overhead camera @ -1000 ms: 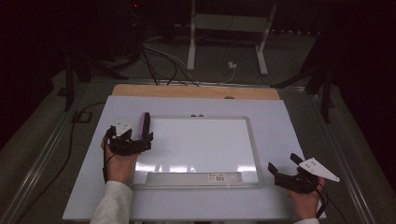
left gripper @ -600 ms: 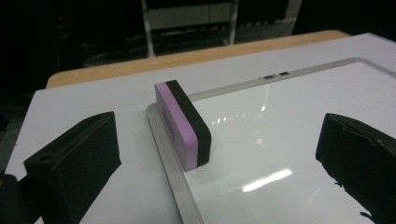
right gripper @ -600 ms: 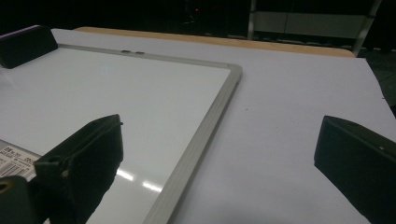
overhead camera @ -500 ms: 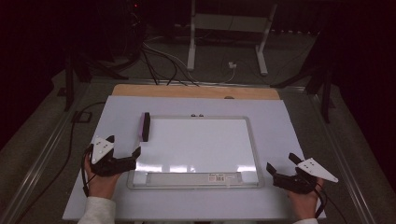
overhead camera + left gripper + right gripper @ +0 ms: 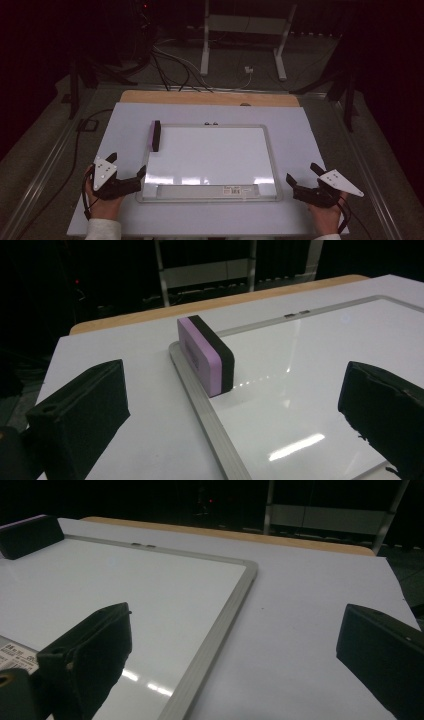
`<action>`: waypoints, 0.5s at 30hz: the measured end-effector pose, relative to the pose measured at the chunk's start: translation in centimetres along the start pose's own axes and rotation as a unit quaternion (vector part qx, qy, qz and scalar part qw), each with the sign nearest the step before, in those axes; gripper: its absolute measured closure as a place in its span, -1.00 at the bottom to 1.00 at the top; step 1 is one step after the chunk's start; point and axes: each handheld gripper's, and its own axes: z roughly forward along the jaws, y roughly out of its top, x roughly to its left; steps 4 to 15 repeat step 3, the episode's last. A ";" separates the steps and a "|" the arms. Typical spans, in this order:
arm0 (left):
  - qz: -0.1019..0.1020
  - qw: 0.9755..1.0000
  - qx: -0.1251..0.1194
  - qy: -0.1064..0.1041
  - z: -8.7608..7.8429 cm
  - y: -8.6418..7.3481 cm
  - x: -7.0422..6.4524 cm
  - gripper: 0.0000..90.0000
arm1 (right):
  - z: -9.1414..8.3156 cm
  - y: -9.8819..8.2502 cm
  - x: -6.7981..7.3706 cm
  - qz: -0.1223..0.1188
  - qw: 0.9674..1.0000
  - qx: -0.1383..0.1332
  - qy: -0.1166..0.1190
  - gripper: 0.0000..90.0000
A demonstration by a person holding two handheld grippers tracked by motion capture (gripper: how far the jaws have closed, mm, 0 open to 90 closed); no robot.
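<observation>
I am holding the left hand-held gripper released beside the whiteboard. The eraser is standing on edge on the whiteboard's far-left frame, long axis along it. The right hand-held gripper, also released, is farther off.

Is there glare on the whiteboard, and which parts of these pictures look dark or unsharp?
High view: bright glare patches lie along the near part of the whiteboard; the room behind is almost black. Left gripper view: a glare streak lies on the board, the eraser is sharp, the near jaws soft. Right gripper view: reflections near the frame; background dark.
</observation>
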 end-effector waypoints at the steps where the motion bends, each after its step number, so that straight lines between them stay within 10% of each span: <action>1: 0.000 1.000 -0.003 0.002 -0.2 0.0 0.1 -0.99 | 0.0 0.0 -0.1 -0.001 1.000 -0.001 -0.001 -0.96; 15: -0.004 1.000 -0.008 0.003 -0.4 0.1 0.2 -0.99 | -0.1 0.0 0.0 0.000 1.000 -0.001 -0.002 -0.96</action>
